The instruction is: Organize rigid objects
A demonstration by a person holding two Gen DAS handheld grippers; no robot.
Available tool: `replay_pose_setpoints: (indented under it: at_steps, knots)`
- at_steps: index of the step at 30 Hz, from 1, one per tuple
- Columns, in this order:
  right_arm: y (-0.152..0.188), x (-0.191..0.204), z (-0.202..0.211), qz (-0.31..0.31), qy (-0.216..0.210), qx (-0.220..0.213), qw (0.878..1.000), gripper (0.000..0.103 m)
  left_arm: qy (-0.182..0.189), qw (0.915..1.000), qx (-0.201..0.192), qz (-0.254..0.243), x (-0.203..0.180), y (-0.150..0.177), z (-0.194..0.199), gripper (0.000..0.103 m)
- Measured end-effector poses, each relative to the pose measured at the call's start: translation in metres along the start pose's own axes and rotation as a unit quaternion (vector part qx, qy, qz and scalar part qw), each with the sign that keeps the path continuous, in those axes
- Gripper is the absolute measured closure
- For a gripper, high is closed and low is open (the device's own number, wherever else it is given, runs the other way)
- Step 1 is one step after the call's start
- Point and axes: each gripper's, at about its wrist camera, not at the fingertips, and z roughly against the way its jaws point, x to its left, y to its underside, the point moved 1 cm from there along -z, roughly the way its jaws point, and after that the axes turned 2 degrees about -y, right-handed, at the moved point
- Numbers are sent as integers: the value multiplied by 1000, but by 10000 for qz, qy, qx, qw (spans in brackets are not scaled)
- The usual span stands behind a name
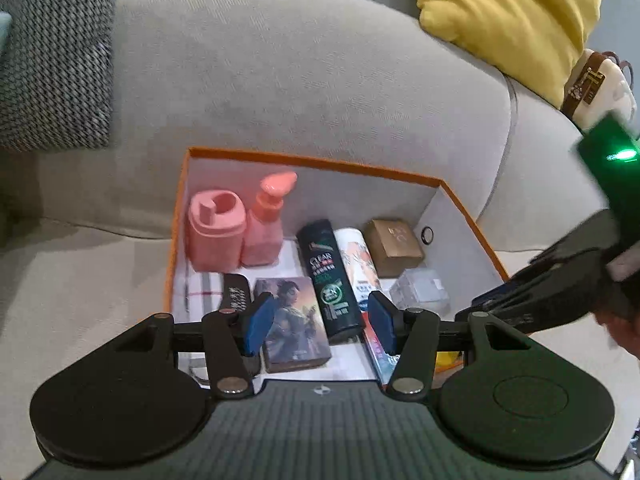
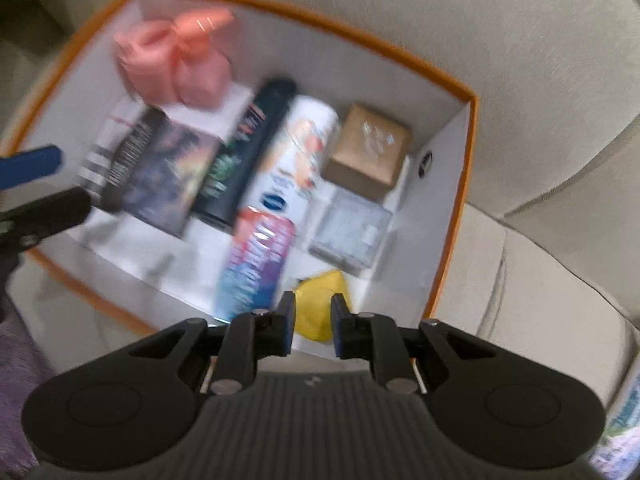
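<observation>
Above the orange-rimmed box (image 2: 472, 152) on the sofa, right tongs (image 2: 313, 326) hang closed and empty over a yellow item (image 2: 320, 300) inside, while left tongs (image 1: 320, 322) gape empty over its picture box (image 1: 294, 320).

A beige sofa (image 1: 280, 80) bears a yellow cushion (image 1: 516, 12) and tweed cushion (image 1: 56, 60).

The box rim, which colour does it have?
Orange; the box rim shows best in the left wrist view.

Box (image 1: 472, 216): matt white card walls, orange edge. Inside it, a glossy dark plastic bottle (image 1: 330, 276) beside a matt brown cardboard carton (image 1: 394, 246). Sofa (image 1: 280, 92) beneath the box: coarse woven grey cloth.
</observation>
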Motion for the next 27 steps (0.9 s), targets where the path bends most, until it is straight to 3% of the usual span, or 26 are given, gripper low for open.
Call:
replay_pose_setpoints:
  at_steps: [5, 7, 11, 15, 20, 23, 27]
  knots:
    - [22, 6, 48, -384, -370, -1114, 9923, 74, -283, 9994, -189, -46, -5, -5, 23, 36]
    - [36, 12, 70, -430, -282, -1720, 9838, 66, -392, 9982, -421, -151, -9, -6, 37, 27]
    - [71, 24, 103, -632, -228, -2819, 9571, 54, -622, 9954, -710, -174, -16, -7, 61, 19]
    - [100, 33, 122, -900, -192, -3547, 9304, 36, -834, 9910, -1024, -200, -23, -2, 82, 16]
    - [126, 46, 125, -1242, -247, -4041, 9059, 23, -1109, 9859, -1216, -296, -31, 12, 99, 16]
    - [139, 53, 123, -1318, -62, -4166, 8995, 22, -1132, 9833, -1402, -265, -32, 24, 108, 16]
    - [156, 62, 119, -1422, 33, -4284, 8923, 15, -1247, 9777, -1646, -379, -33, 43, 114, 9]
